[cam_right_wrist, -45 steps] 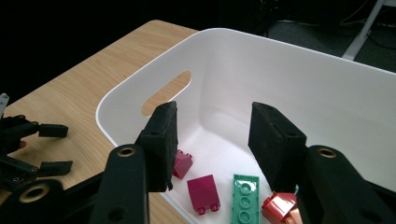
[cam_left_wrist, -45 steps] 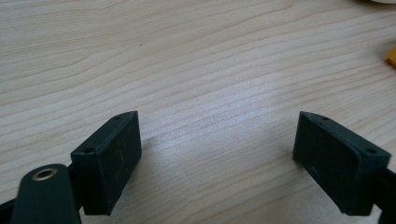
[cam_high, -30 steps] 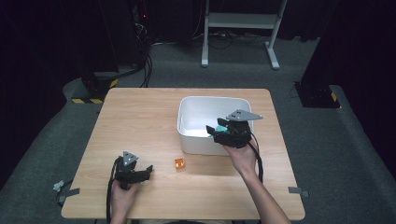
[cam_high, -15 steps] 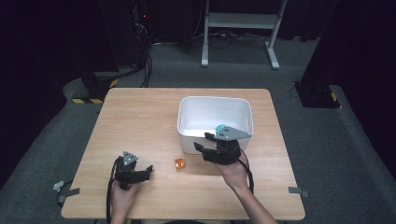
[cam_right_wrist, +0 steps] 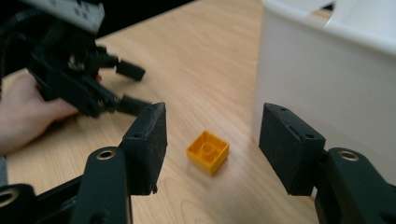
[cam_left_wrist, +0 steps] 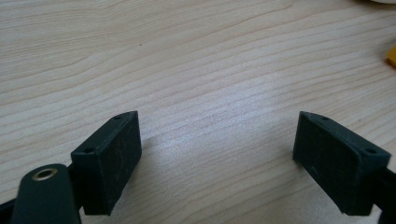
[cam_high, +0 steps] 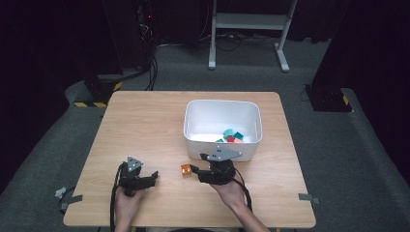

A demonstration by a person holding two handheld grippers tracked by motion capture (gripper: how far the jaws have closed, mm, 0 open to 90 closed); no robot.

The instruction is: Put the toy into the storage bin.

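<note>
My right tool (cam_right_wrist: 212, 149), jaws just widened and empty, has dropped from the white bin (cam_high: 222, 125) toward the orange brick (cam_right_wrist: 208, 151) beside it, ready to grab.

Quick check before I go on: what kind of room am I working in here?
Most likely a lab or recording studio, not a home: a lone wooden table on grey carpet, black curtains all round, cables and striped hazard tape on the floor, and a white equipment stand behind.

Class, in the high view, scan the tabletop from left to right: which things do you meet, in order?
left gripper → orange brick → right gripper → white bin
</note>
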